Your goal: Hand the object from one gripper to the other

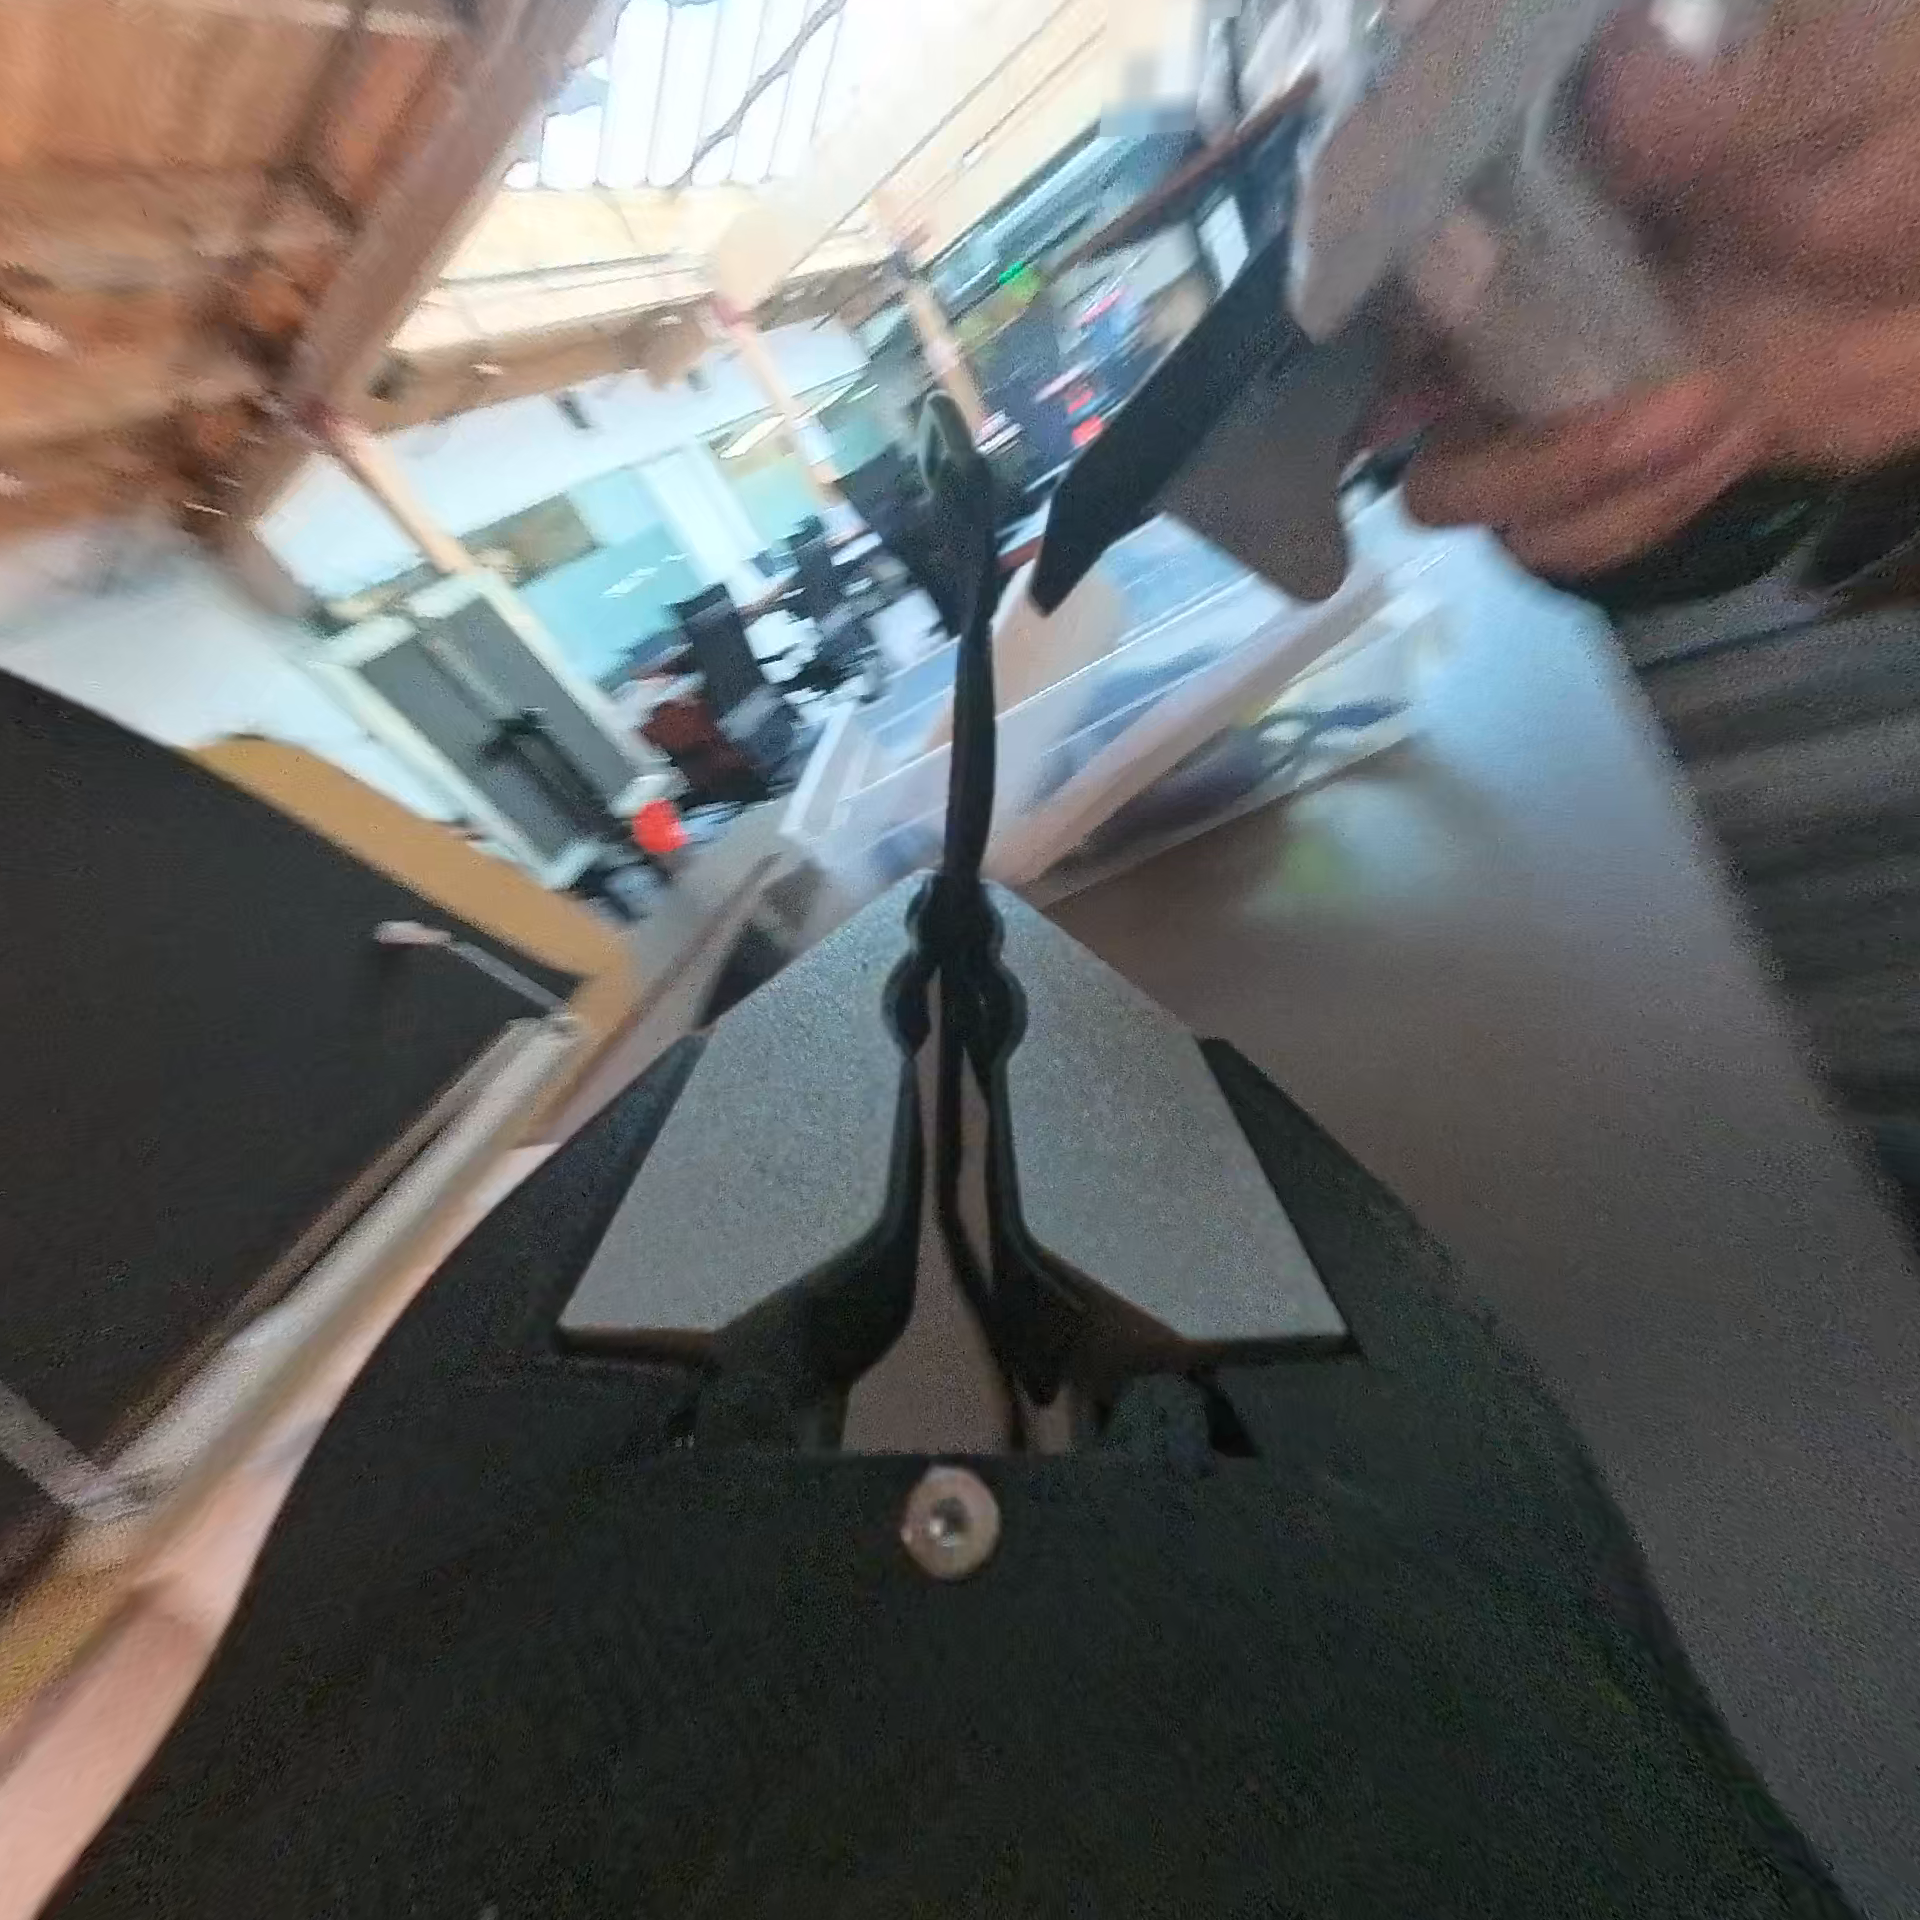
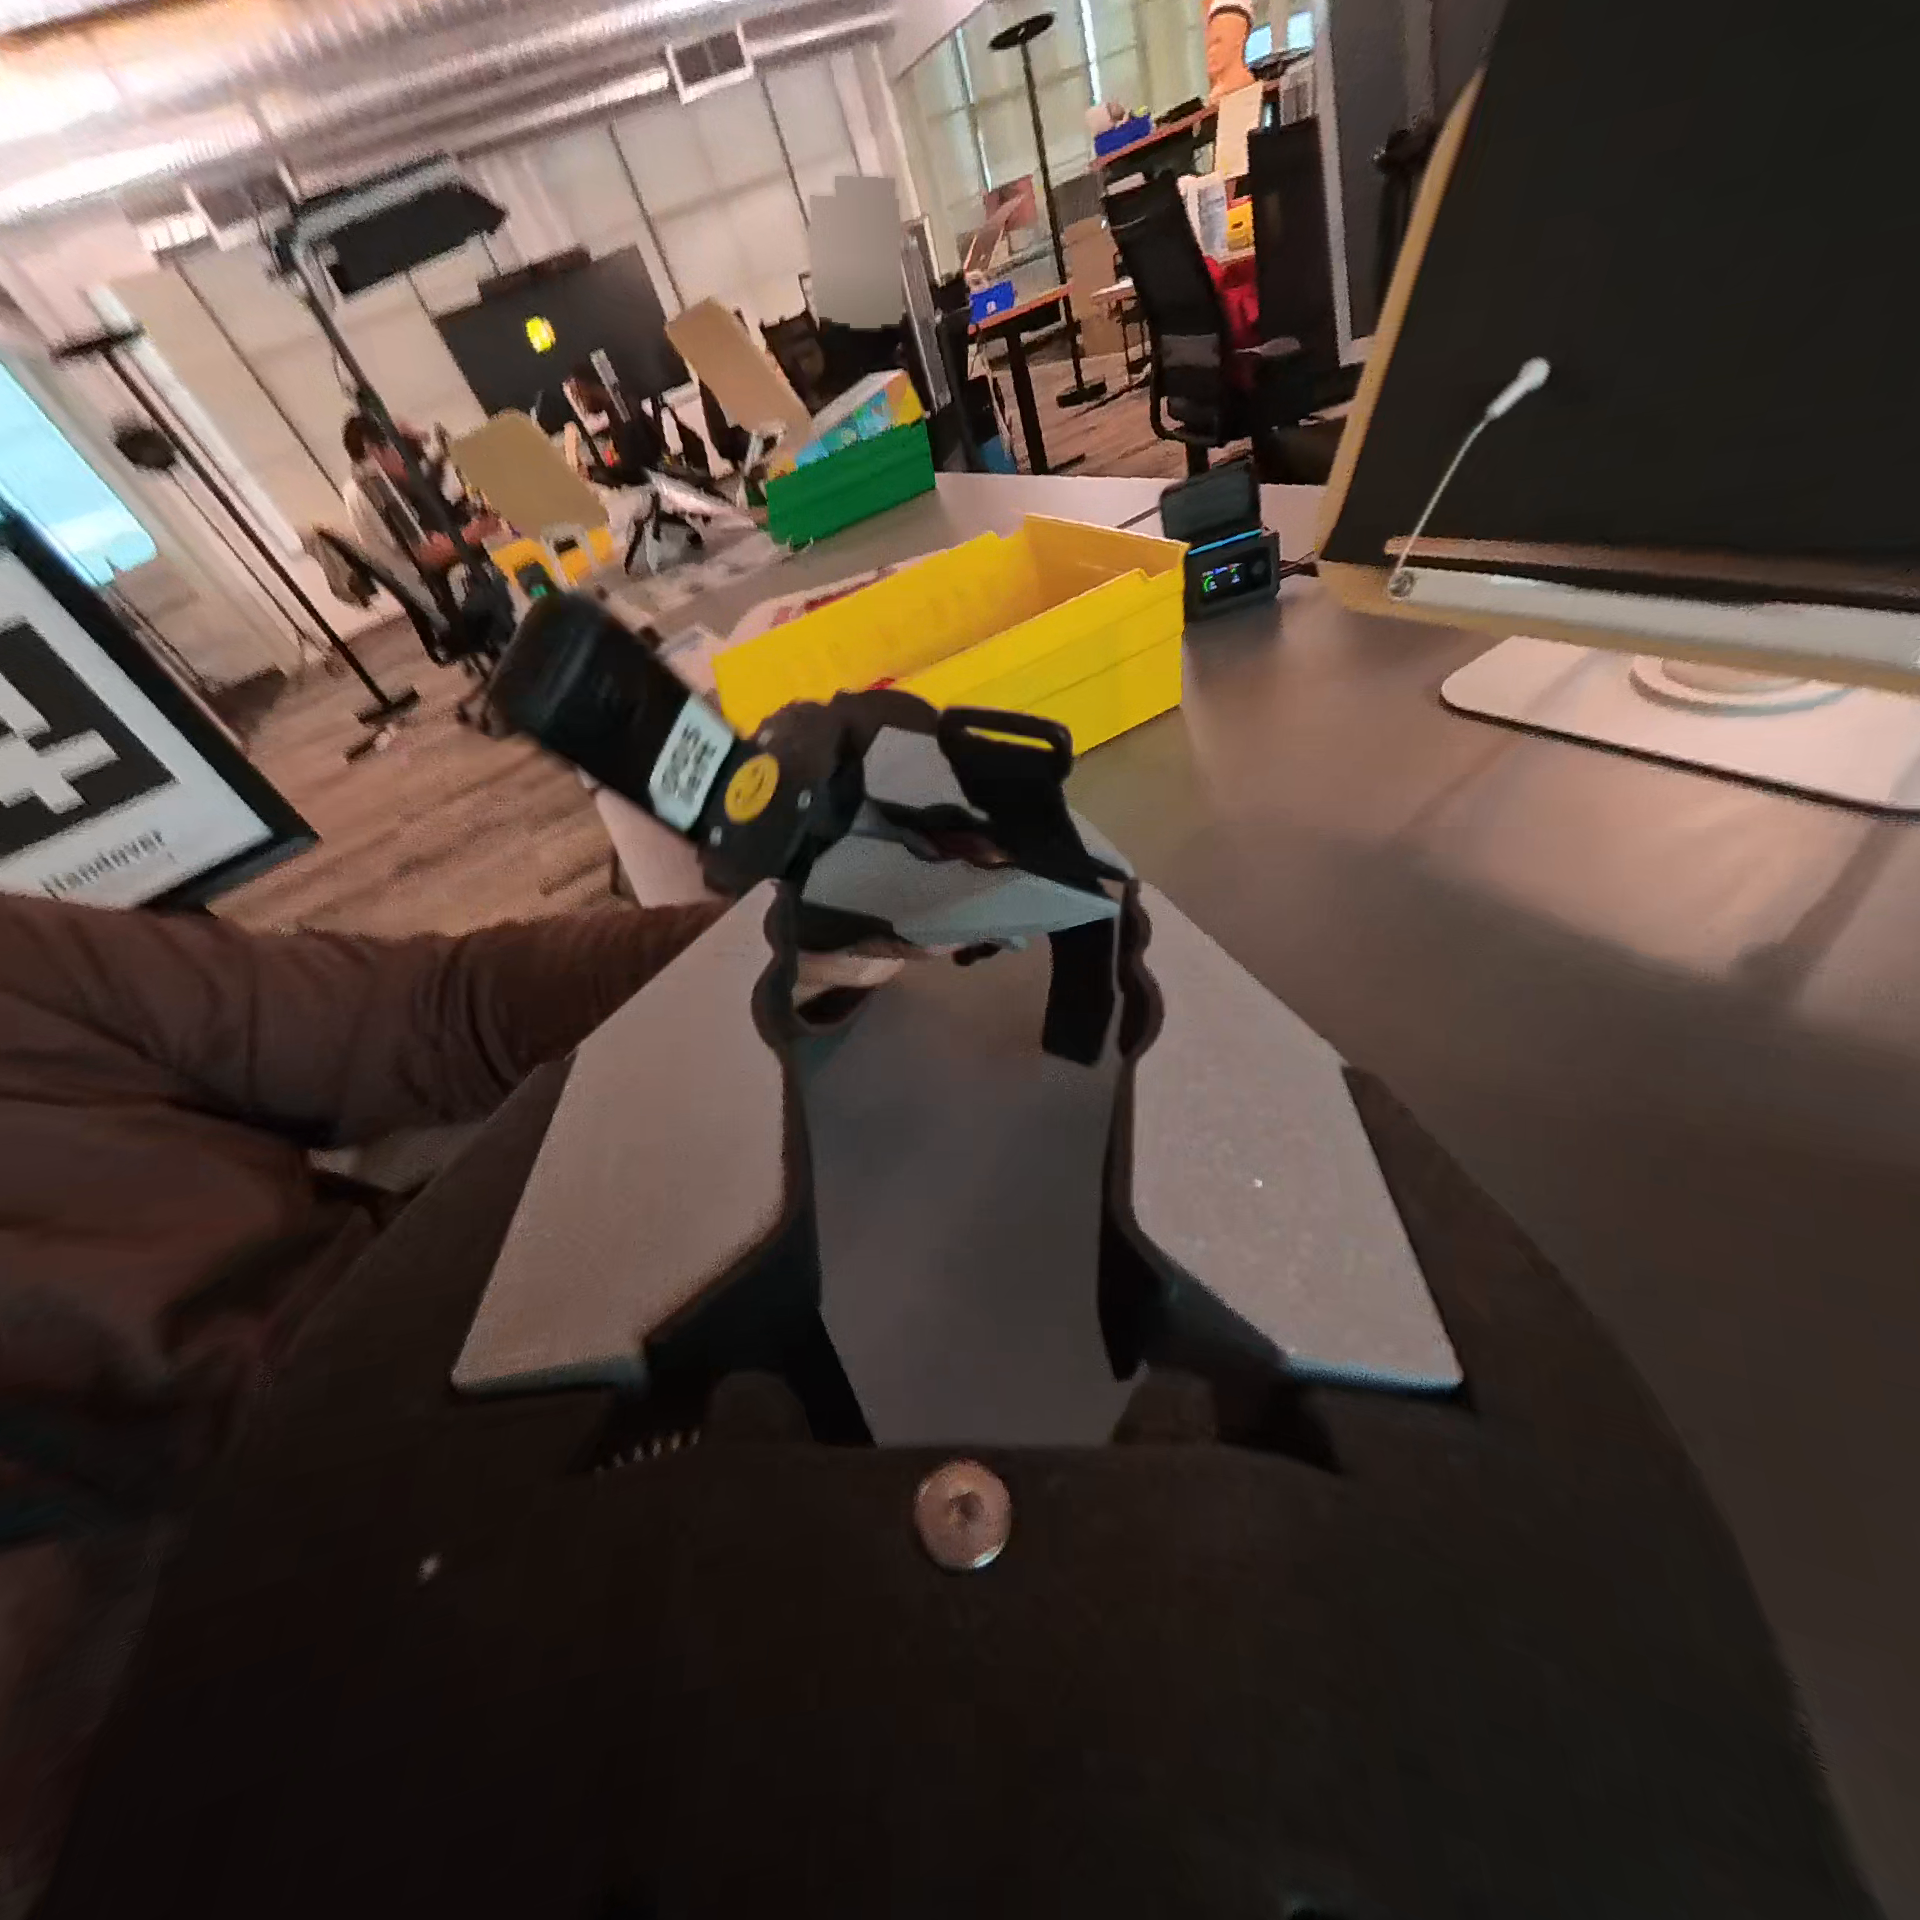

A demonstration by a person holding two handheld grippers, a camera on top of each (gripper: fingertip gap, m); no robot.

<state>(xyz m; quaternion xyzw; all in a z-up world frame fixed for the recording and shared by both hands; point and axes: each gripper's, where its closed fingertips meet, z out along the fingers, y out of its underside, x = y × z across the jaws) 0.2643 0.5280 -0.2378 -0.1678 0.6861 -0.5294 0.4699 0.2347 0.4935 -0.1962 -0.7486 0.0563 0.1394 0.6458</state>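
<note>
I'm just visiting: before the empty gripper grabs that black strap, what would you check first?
1. left gripper shut on the black strap: ok.
2. right gripper open to receive: ok.
3. Free strap end hangs between the right gripper's fingertips: ok, as far as the right wrist view shows.
4. Strap out of the yellow bin: ok.
5. Enough strap showing past the left gripper to grip: ok.
6. Steadiness: cannot tell; the left wrist view is blurred.

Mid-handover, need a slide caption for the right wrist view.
Open right gripper approaches the black strap held by the left gripper above the grey table.
</note>
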